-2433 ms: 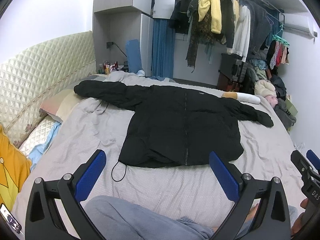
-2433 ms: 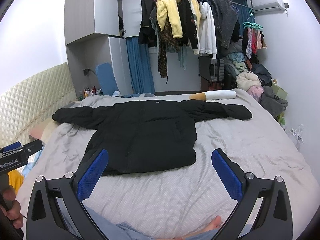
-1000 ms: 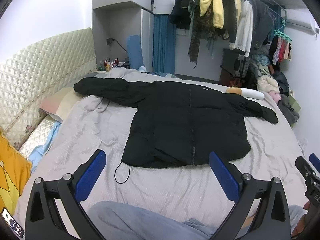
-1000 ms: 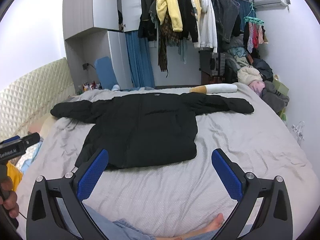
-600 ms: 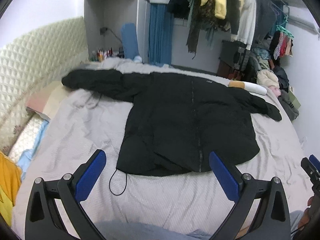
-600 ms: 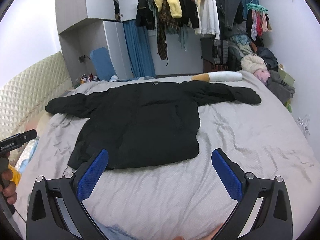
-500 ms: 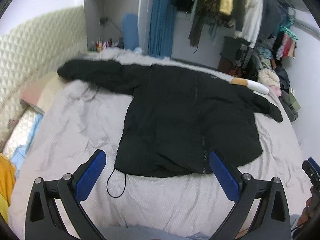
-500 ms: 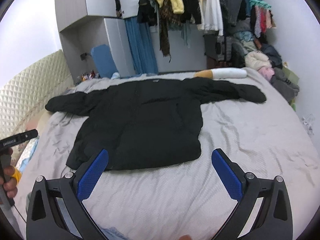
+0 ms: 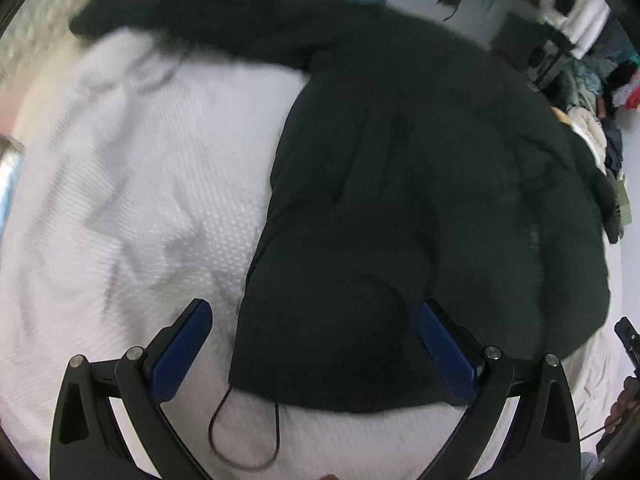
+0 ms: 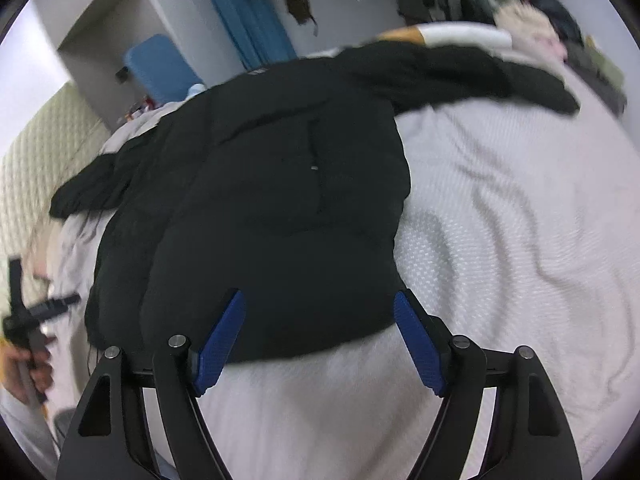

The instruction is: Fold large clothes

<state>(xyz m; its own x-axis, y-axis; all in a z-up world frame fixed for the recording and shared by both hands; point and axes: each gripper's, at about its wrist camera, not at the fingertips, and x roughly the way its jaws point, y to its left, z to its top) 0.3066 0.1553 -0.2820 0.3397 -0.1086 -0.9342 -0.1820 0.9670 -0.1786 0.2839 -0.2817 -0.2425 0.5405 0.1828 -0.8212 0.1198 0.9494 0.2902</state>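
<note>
While spread flat, black jacket (image 9: 420,184) on bed (image 9: 132,184).

Bed cover (image 10: 500,240): white, textured, wrinkled.
Curtain (image 10: 248,20): blue, behind the bed.
Headboard (image 10: 36,152): quilted, pale.
Long pillow (image 10: 452,36): white, orange-ended.

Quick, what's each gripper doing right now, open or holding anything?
Left gripper: open, empty, at the jacket hem.
Right gripper: open, empty, at the hem.
</note>
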